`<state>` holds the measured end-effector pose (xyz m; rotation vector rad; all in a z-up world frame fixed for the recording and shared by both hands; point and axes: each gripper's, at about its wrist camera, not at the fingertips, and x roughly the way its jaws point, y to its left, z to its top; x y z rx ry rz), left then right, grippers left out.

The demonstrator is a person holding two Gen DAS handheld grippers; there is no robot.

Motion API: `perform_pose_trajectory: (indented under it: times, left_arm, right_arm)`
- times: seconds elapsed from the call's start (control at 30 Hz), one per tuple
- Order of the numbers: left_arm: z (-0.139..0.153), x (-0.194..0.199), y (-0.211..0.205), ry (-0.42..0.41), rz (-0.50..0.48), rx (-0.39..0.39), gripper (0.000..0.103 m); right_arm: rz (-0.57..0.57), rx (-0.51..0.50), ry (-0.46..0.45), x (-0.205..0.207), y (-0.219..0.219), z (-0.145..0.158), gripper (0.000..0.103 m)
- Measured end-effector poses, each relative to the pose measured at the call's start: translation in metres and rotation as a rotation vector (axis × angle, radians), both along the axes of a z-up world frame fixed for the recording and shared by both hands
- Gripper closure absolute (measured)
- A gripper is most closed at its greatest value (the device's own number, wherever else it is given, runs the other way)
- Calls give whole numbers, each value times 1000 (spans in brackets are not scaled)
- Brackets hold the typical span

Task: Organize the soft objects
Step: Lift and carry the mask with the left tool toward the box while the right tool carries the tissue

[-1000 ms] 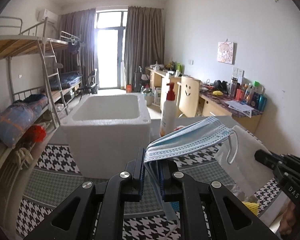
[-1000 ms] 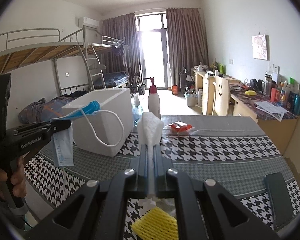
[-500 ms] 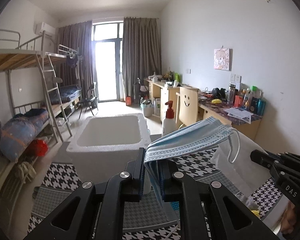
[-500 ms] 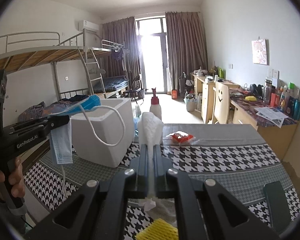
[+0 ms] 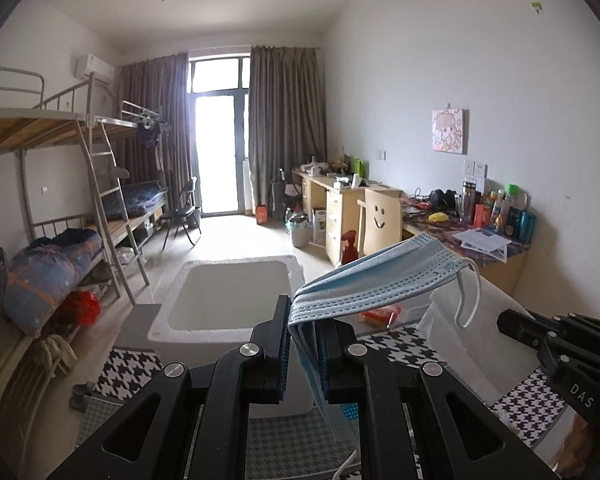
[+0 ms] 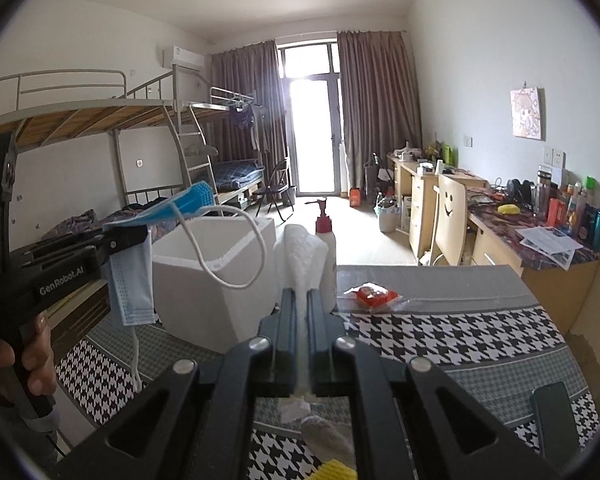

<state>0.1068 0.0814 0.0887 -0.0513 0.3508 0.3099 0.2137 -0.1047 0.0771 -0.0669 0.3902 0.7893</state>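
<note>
My left gripper is shut on a light blue face mask, which drapes over the jaws to the right with its white ear loop hanging. From the right wrist view the same mask dangles from that gripper beside the white foam box. My right gripper is shut on a white foam sheet that stands up between its fingers; in the left wrist view this sheet is at the right, held by the right gripper. The foam box sits open-topped just ahead.
A houndstooth cloth covers the table. On it stand a pump bottle behind the sheet, a red packet, a dark phone at the right edge and a yellow foam net near me. Bunk beds left, desks right.
Both grippers have risen with their loads, so the table and box sit lower in both views. The mask and the white sheet stay clamped as before.
</note>
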Motion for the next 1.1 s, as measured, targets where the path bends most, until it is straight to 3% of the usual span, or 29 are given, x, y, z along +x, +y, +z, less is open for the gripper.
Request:
perform_pose_trajectory:
  times: [0.53, 1.1]
  left_arm:
    - [22, 15, 16, -15, 67, 38, 90]
    - [29, 38, 56, 6, 181, 11, 90]
  right_arm:
    - [2, 3, -22, 8, 26, 26, 96]
    - [60, -1, -41, 23, 55, 43, 96]
